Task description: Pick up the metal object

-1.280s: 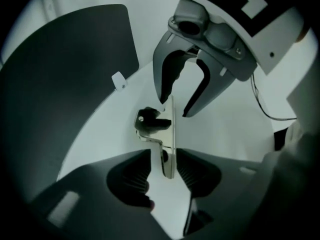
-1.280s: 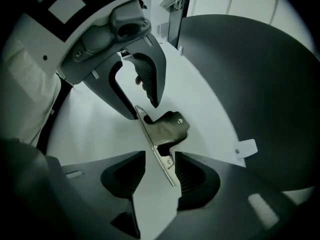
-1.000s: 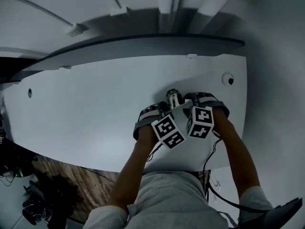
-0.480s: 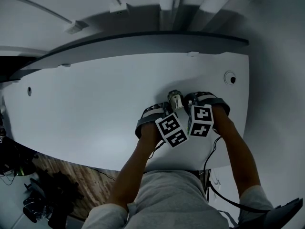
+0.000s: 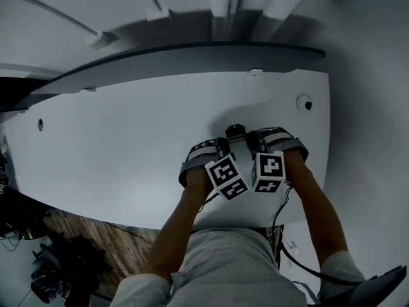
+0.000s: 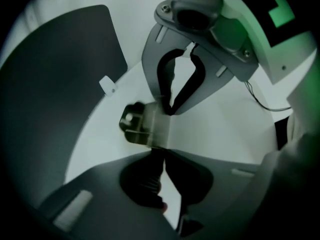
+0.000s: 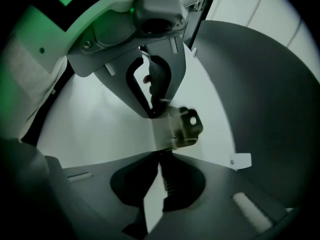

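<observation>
The metal object [image 6: 142, 124], a small bent bracket with a hole, is held between my two grippers over the white table [image 5: 128, 139]. The grippers face each other. My left gripper [image 6: 161, 154] is closing, and its tips pinch the bracket's flat plate from below in its own view. My right gripper [image 7: 161, 156] is closing too and pinches the same plate [image 7: 175, 126] from the other side. Each view shows the opposite gripper clamped on the plate's far edge. In the head view the bracket [image 5: 235, 131] peeks out dark beyond the left gripper [image 5: 220, 147] and right gripper [image 5: 252, 139].
A round cable hole [image 5: 305, 104] sits near the table's right end. A small white tab [image 7: 241, 160] marks the table's far edge, with a dark ledge behind. A black cable [image 5: 281, 229] hangs by my right arm. Wooden floor [image 5: 96, 235] shows at lower left.
Both pairs of jaws have closed in on the metal bracket. Its shiny top, plain in the head view before, now looks dark and mostly covered. The hands have hardly shifted.
</observation>
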The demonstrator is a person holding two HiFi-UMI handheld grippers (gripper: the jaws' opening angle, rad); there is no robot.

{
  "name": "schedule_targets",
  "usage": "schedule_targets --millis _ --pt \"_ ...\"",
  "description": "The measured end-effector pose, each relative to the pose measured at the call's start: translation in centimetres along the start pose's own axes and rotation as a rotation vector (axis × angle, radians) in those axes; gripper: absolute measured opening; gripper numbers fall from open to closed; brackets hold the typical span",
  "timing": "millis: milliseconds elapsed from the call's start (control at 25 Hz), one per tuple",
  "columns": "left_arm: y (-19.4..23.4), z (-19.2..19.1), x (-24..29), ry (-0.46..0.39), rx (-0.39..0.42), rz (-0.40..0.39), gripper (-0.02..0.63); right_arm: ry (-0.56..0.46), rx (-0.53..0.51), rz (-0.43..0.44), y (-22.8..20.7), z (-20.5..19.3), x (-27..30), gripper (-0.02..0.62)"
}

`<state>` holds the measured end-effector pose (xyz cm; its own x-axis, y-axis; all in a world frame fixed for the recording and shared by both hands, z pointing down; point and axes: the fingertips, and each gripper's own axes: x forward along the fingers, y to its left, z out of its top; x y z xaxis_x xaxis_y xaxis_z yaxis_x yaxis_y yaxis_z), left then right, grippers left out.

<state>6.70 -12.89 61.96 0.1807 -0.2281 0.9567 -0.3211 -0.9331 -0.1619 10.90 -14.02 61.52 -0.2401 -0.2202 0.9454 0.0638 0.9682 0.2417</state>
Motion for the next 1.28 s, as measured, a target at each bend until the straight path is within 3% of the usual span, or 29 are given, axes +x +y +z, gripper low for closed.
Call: schedule_targets --millis 80,280,480,720,920,1120,1280 --pt "0.4 0.0 -0.7 0.005 0.041 0.047 0.009 0.008 -0.035 -0.038 -0.1 0.4 -0.6 0.006" --pt "0.5 -0.2 -2.5 -0.013 0.072 0.105 0.005 0.023 -0.085 -0.105 -0.2 1.6 -2.3 0.005" --pt "1.8 -0.2 -6.1 -0.030 0.127 0.211 0.005 0.047 -0.102 -0.193 -1.5 3.3 -5.5 0.005" --pt "3.3 0.2 -12.9 -0.072 0.278 0.367 0.002 0.090 -0.113 -0.325 -2.7 6.1 -11.6 0.003" --pt "2.8 0.3 -19.3 -0.147 0.336 0.434 0.002 0.087 -0.084 -0.483 -3.2 9.7 -17.7 0.003" --pt "3.3 -0.2 -26.2 -0.166 0.441 0.588 0.002 0.163 -0.088 -0.590 -2.5 12.1 -23.7 0.003" --pt "3.4 -0.4 -29.8 -0.203 0.488 0.663 0.002 0.186 -0.066 -0.667 -2.2 13.7 -26.7 0.003"
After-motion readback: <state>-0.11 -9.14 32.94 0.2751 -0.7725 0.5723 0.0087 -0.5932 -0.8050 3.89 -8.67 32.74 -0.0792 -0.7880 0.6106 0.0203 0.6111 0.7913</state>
